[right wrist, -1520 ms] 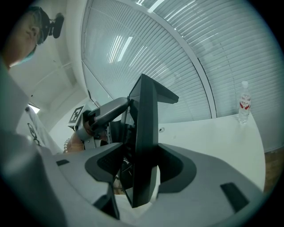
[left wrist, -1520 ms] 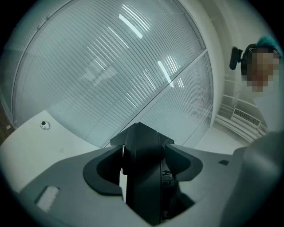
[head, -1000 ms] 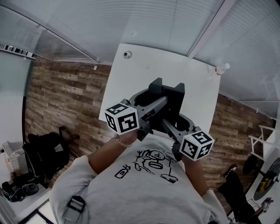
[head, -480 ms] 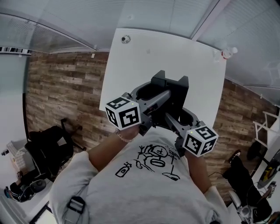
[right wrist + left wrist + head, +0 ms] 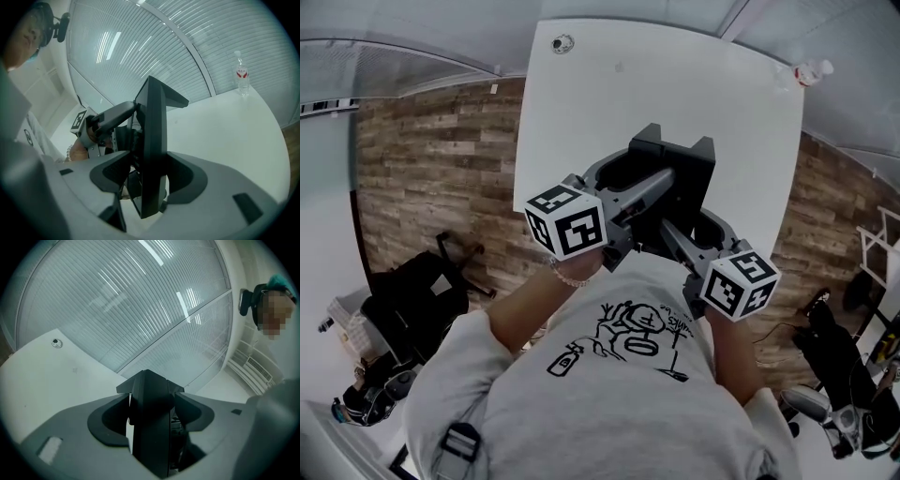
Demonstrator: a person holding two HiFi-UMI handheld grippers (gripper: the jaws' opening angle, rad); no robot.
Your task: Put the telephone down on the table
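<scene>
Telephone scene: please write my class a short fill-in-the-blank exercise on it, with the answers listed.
The left gripper and right gripper both hold the black ____.
It is over a ____ table.
At the table's far right corner stands a water ____.
Answers: telephone; white; bottle.

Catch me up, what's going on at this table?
A person holds a two-jaw gripper in each hand. The left gripper and the right gripper are both clamped on a black boxy telephone, one from each side, holding it over the near part of the white table. Whether its base touches the tabletop can't be told. A clear plastic bottle stands at the table's far right corner.
</scene>
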